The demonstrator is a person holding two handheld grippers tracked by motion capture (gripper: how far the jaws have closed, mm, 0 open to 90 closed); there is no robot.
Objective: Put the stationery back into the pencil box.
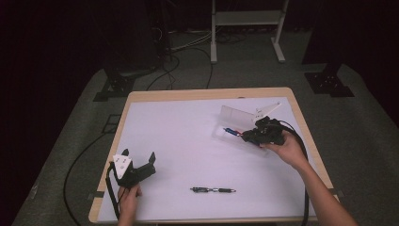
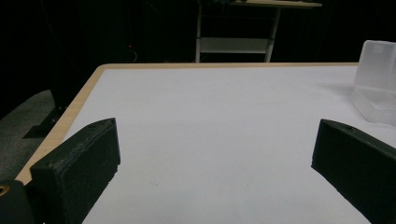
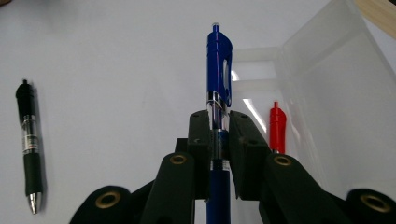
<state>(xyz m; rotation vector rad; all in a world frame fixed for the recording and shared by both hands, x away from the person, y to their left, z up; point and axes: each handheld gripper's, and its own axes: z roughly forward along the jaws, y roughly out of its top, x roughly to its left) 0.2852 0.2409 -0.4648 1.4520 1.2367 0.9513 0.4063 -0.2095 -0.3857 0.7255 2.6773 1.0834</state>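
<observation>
White sheeting covers the wooden table (image 1: pixel 141 96), right of centre in the high view. No lettering is legible. Right gripper (image 3: pixel 218 133) jaws clamp a blue plastic click pen (image 3: pixel 218 70) beside a translucent plastic box (image 3: pixel 327 84) holding 1 red pen (image 3: pixel 277 126), partly hidden. Left gripper (image 1: pixel 137 160) jaws gape empty. Black pen (image 1: pixel 212 190) lies lower centre.

Your right gripper (image 1: pixel 244 135) grips blue pen (image 1: pixel 231 132) by clear box (image 1: pixel 234 114); left gripper (image 1: pixel 139 158) open, black pen (image 1: pixel 212 190) near table's (image 1: pixel 188 94) front edge.
</observation>
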